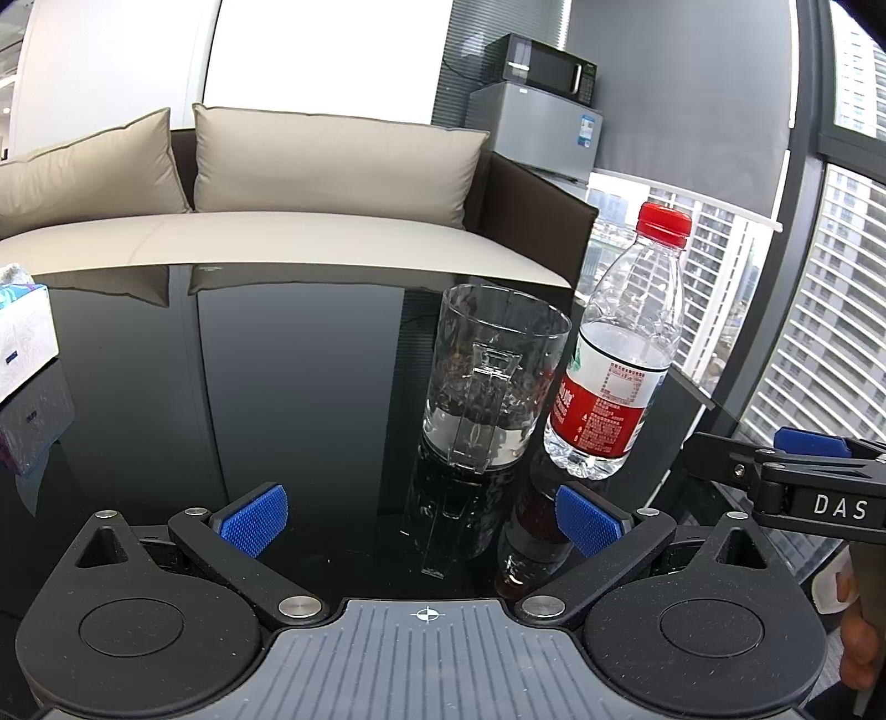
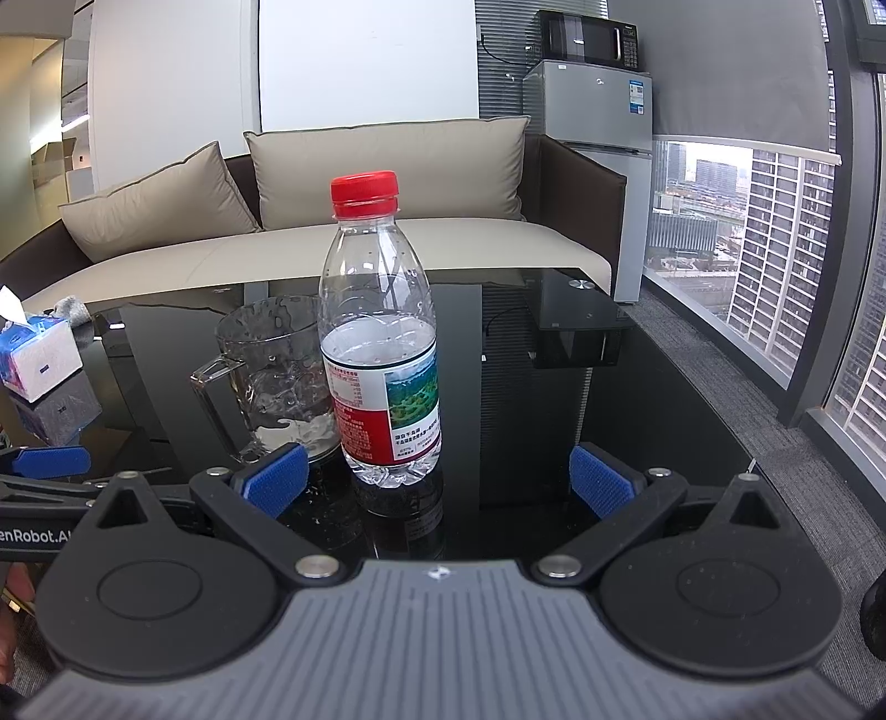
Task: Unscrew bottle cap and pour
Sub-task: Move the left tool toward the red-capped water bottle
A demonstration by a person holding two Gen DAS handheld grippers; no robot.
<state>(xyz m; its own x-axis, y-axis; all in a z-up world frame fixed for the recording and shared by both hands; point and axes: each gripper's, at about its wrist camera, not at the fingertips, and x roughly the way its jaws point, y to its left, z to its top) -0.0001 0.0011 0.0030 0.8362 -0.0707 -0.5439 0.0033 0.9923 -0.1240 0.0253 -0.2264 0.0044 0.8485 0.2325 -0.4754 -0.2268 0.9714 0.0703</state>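
A clear plastic water bottle (image 1: 614,354) (image 2: 382,343) with a red cap (image 1: 663,222) (image 2: 364,194) and a red and white label stands upright on the black glass table (image 1: 249,387) (image 2: 581,421), about half full. Left of it stands a glass mug (image 1: 487,382) (image 2: 277,376) with a handle and a little water in the bottom. My left gripper (image 1: 423,518) is open, low over the table, a short way before the mug. My right gripper (image 2: 440,479) is open just before the bottle's base, touching nothing. The right gripper's fingertip (image 1: 808,443) shows at the left wrist view's right edge.
A tissue box (image 1: 22,338) (image 2: 39,354) sits at the table's left edge. A beige sofa (image 1: 277,221) (image 2: 343,232) stands behind the table, a small fridge (image 2: 603,138) with a microwave (image 2: 592,36) beyond it. Windows run along the right. A hand (image 1: 858,631) holds the right gripper.
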